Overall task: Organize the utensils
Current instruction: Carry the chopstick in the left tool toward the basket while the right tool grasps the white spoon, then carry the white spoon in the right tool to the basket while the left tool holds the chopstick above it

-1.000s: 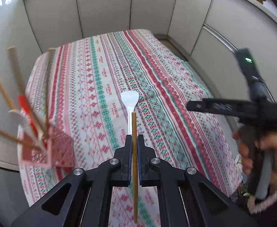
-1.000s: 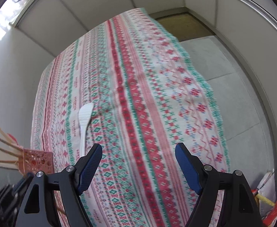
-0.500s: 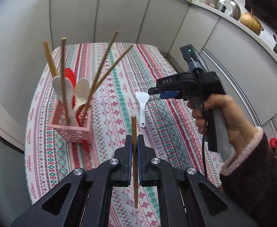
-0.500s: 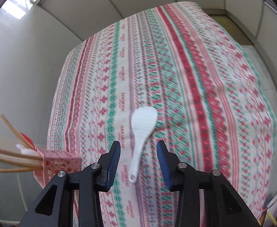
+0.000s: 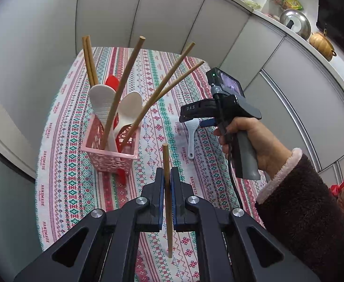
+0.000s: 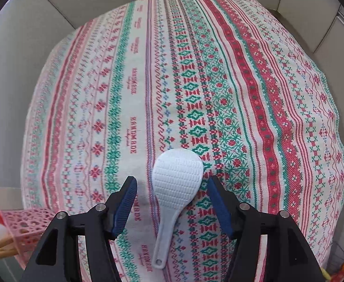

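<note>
A single wooden chopstick (image 5: 166, 199) is clamped upright between the closed jaws of the left gripper (image 5: 168, 183), above the patterned tablecloth (image 5: 148, 75); a pink basket (image 5: 110, 150) is seen just beyond and to the left, in which chopsticks, white paddles and a red utensil are stood. The right gripper (image 6: 172, 197) is pointed steeply down over a white rice paddle (image 6: 175, 185) that is laid flat on the cloth; its jaws are being opened, with the paddle framed between them but untouched by the blue pads (image 6: 125, 204). The gripper's handle is held by a hand (image 5: 249, 141) in a dark sleeve (image 5: 306, 211).
</note>
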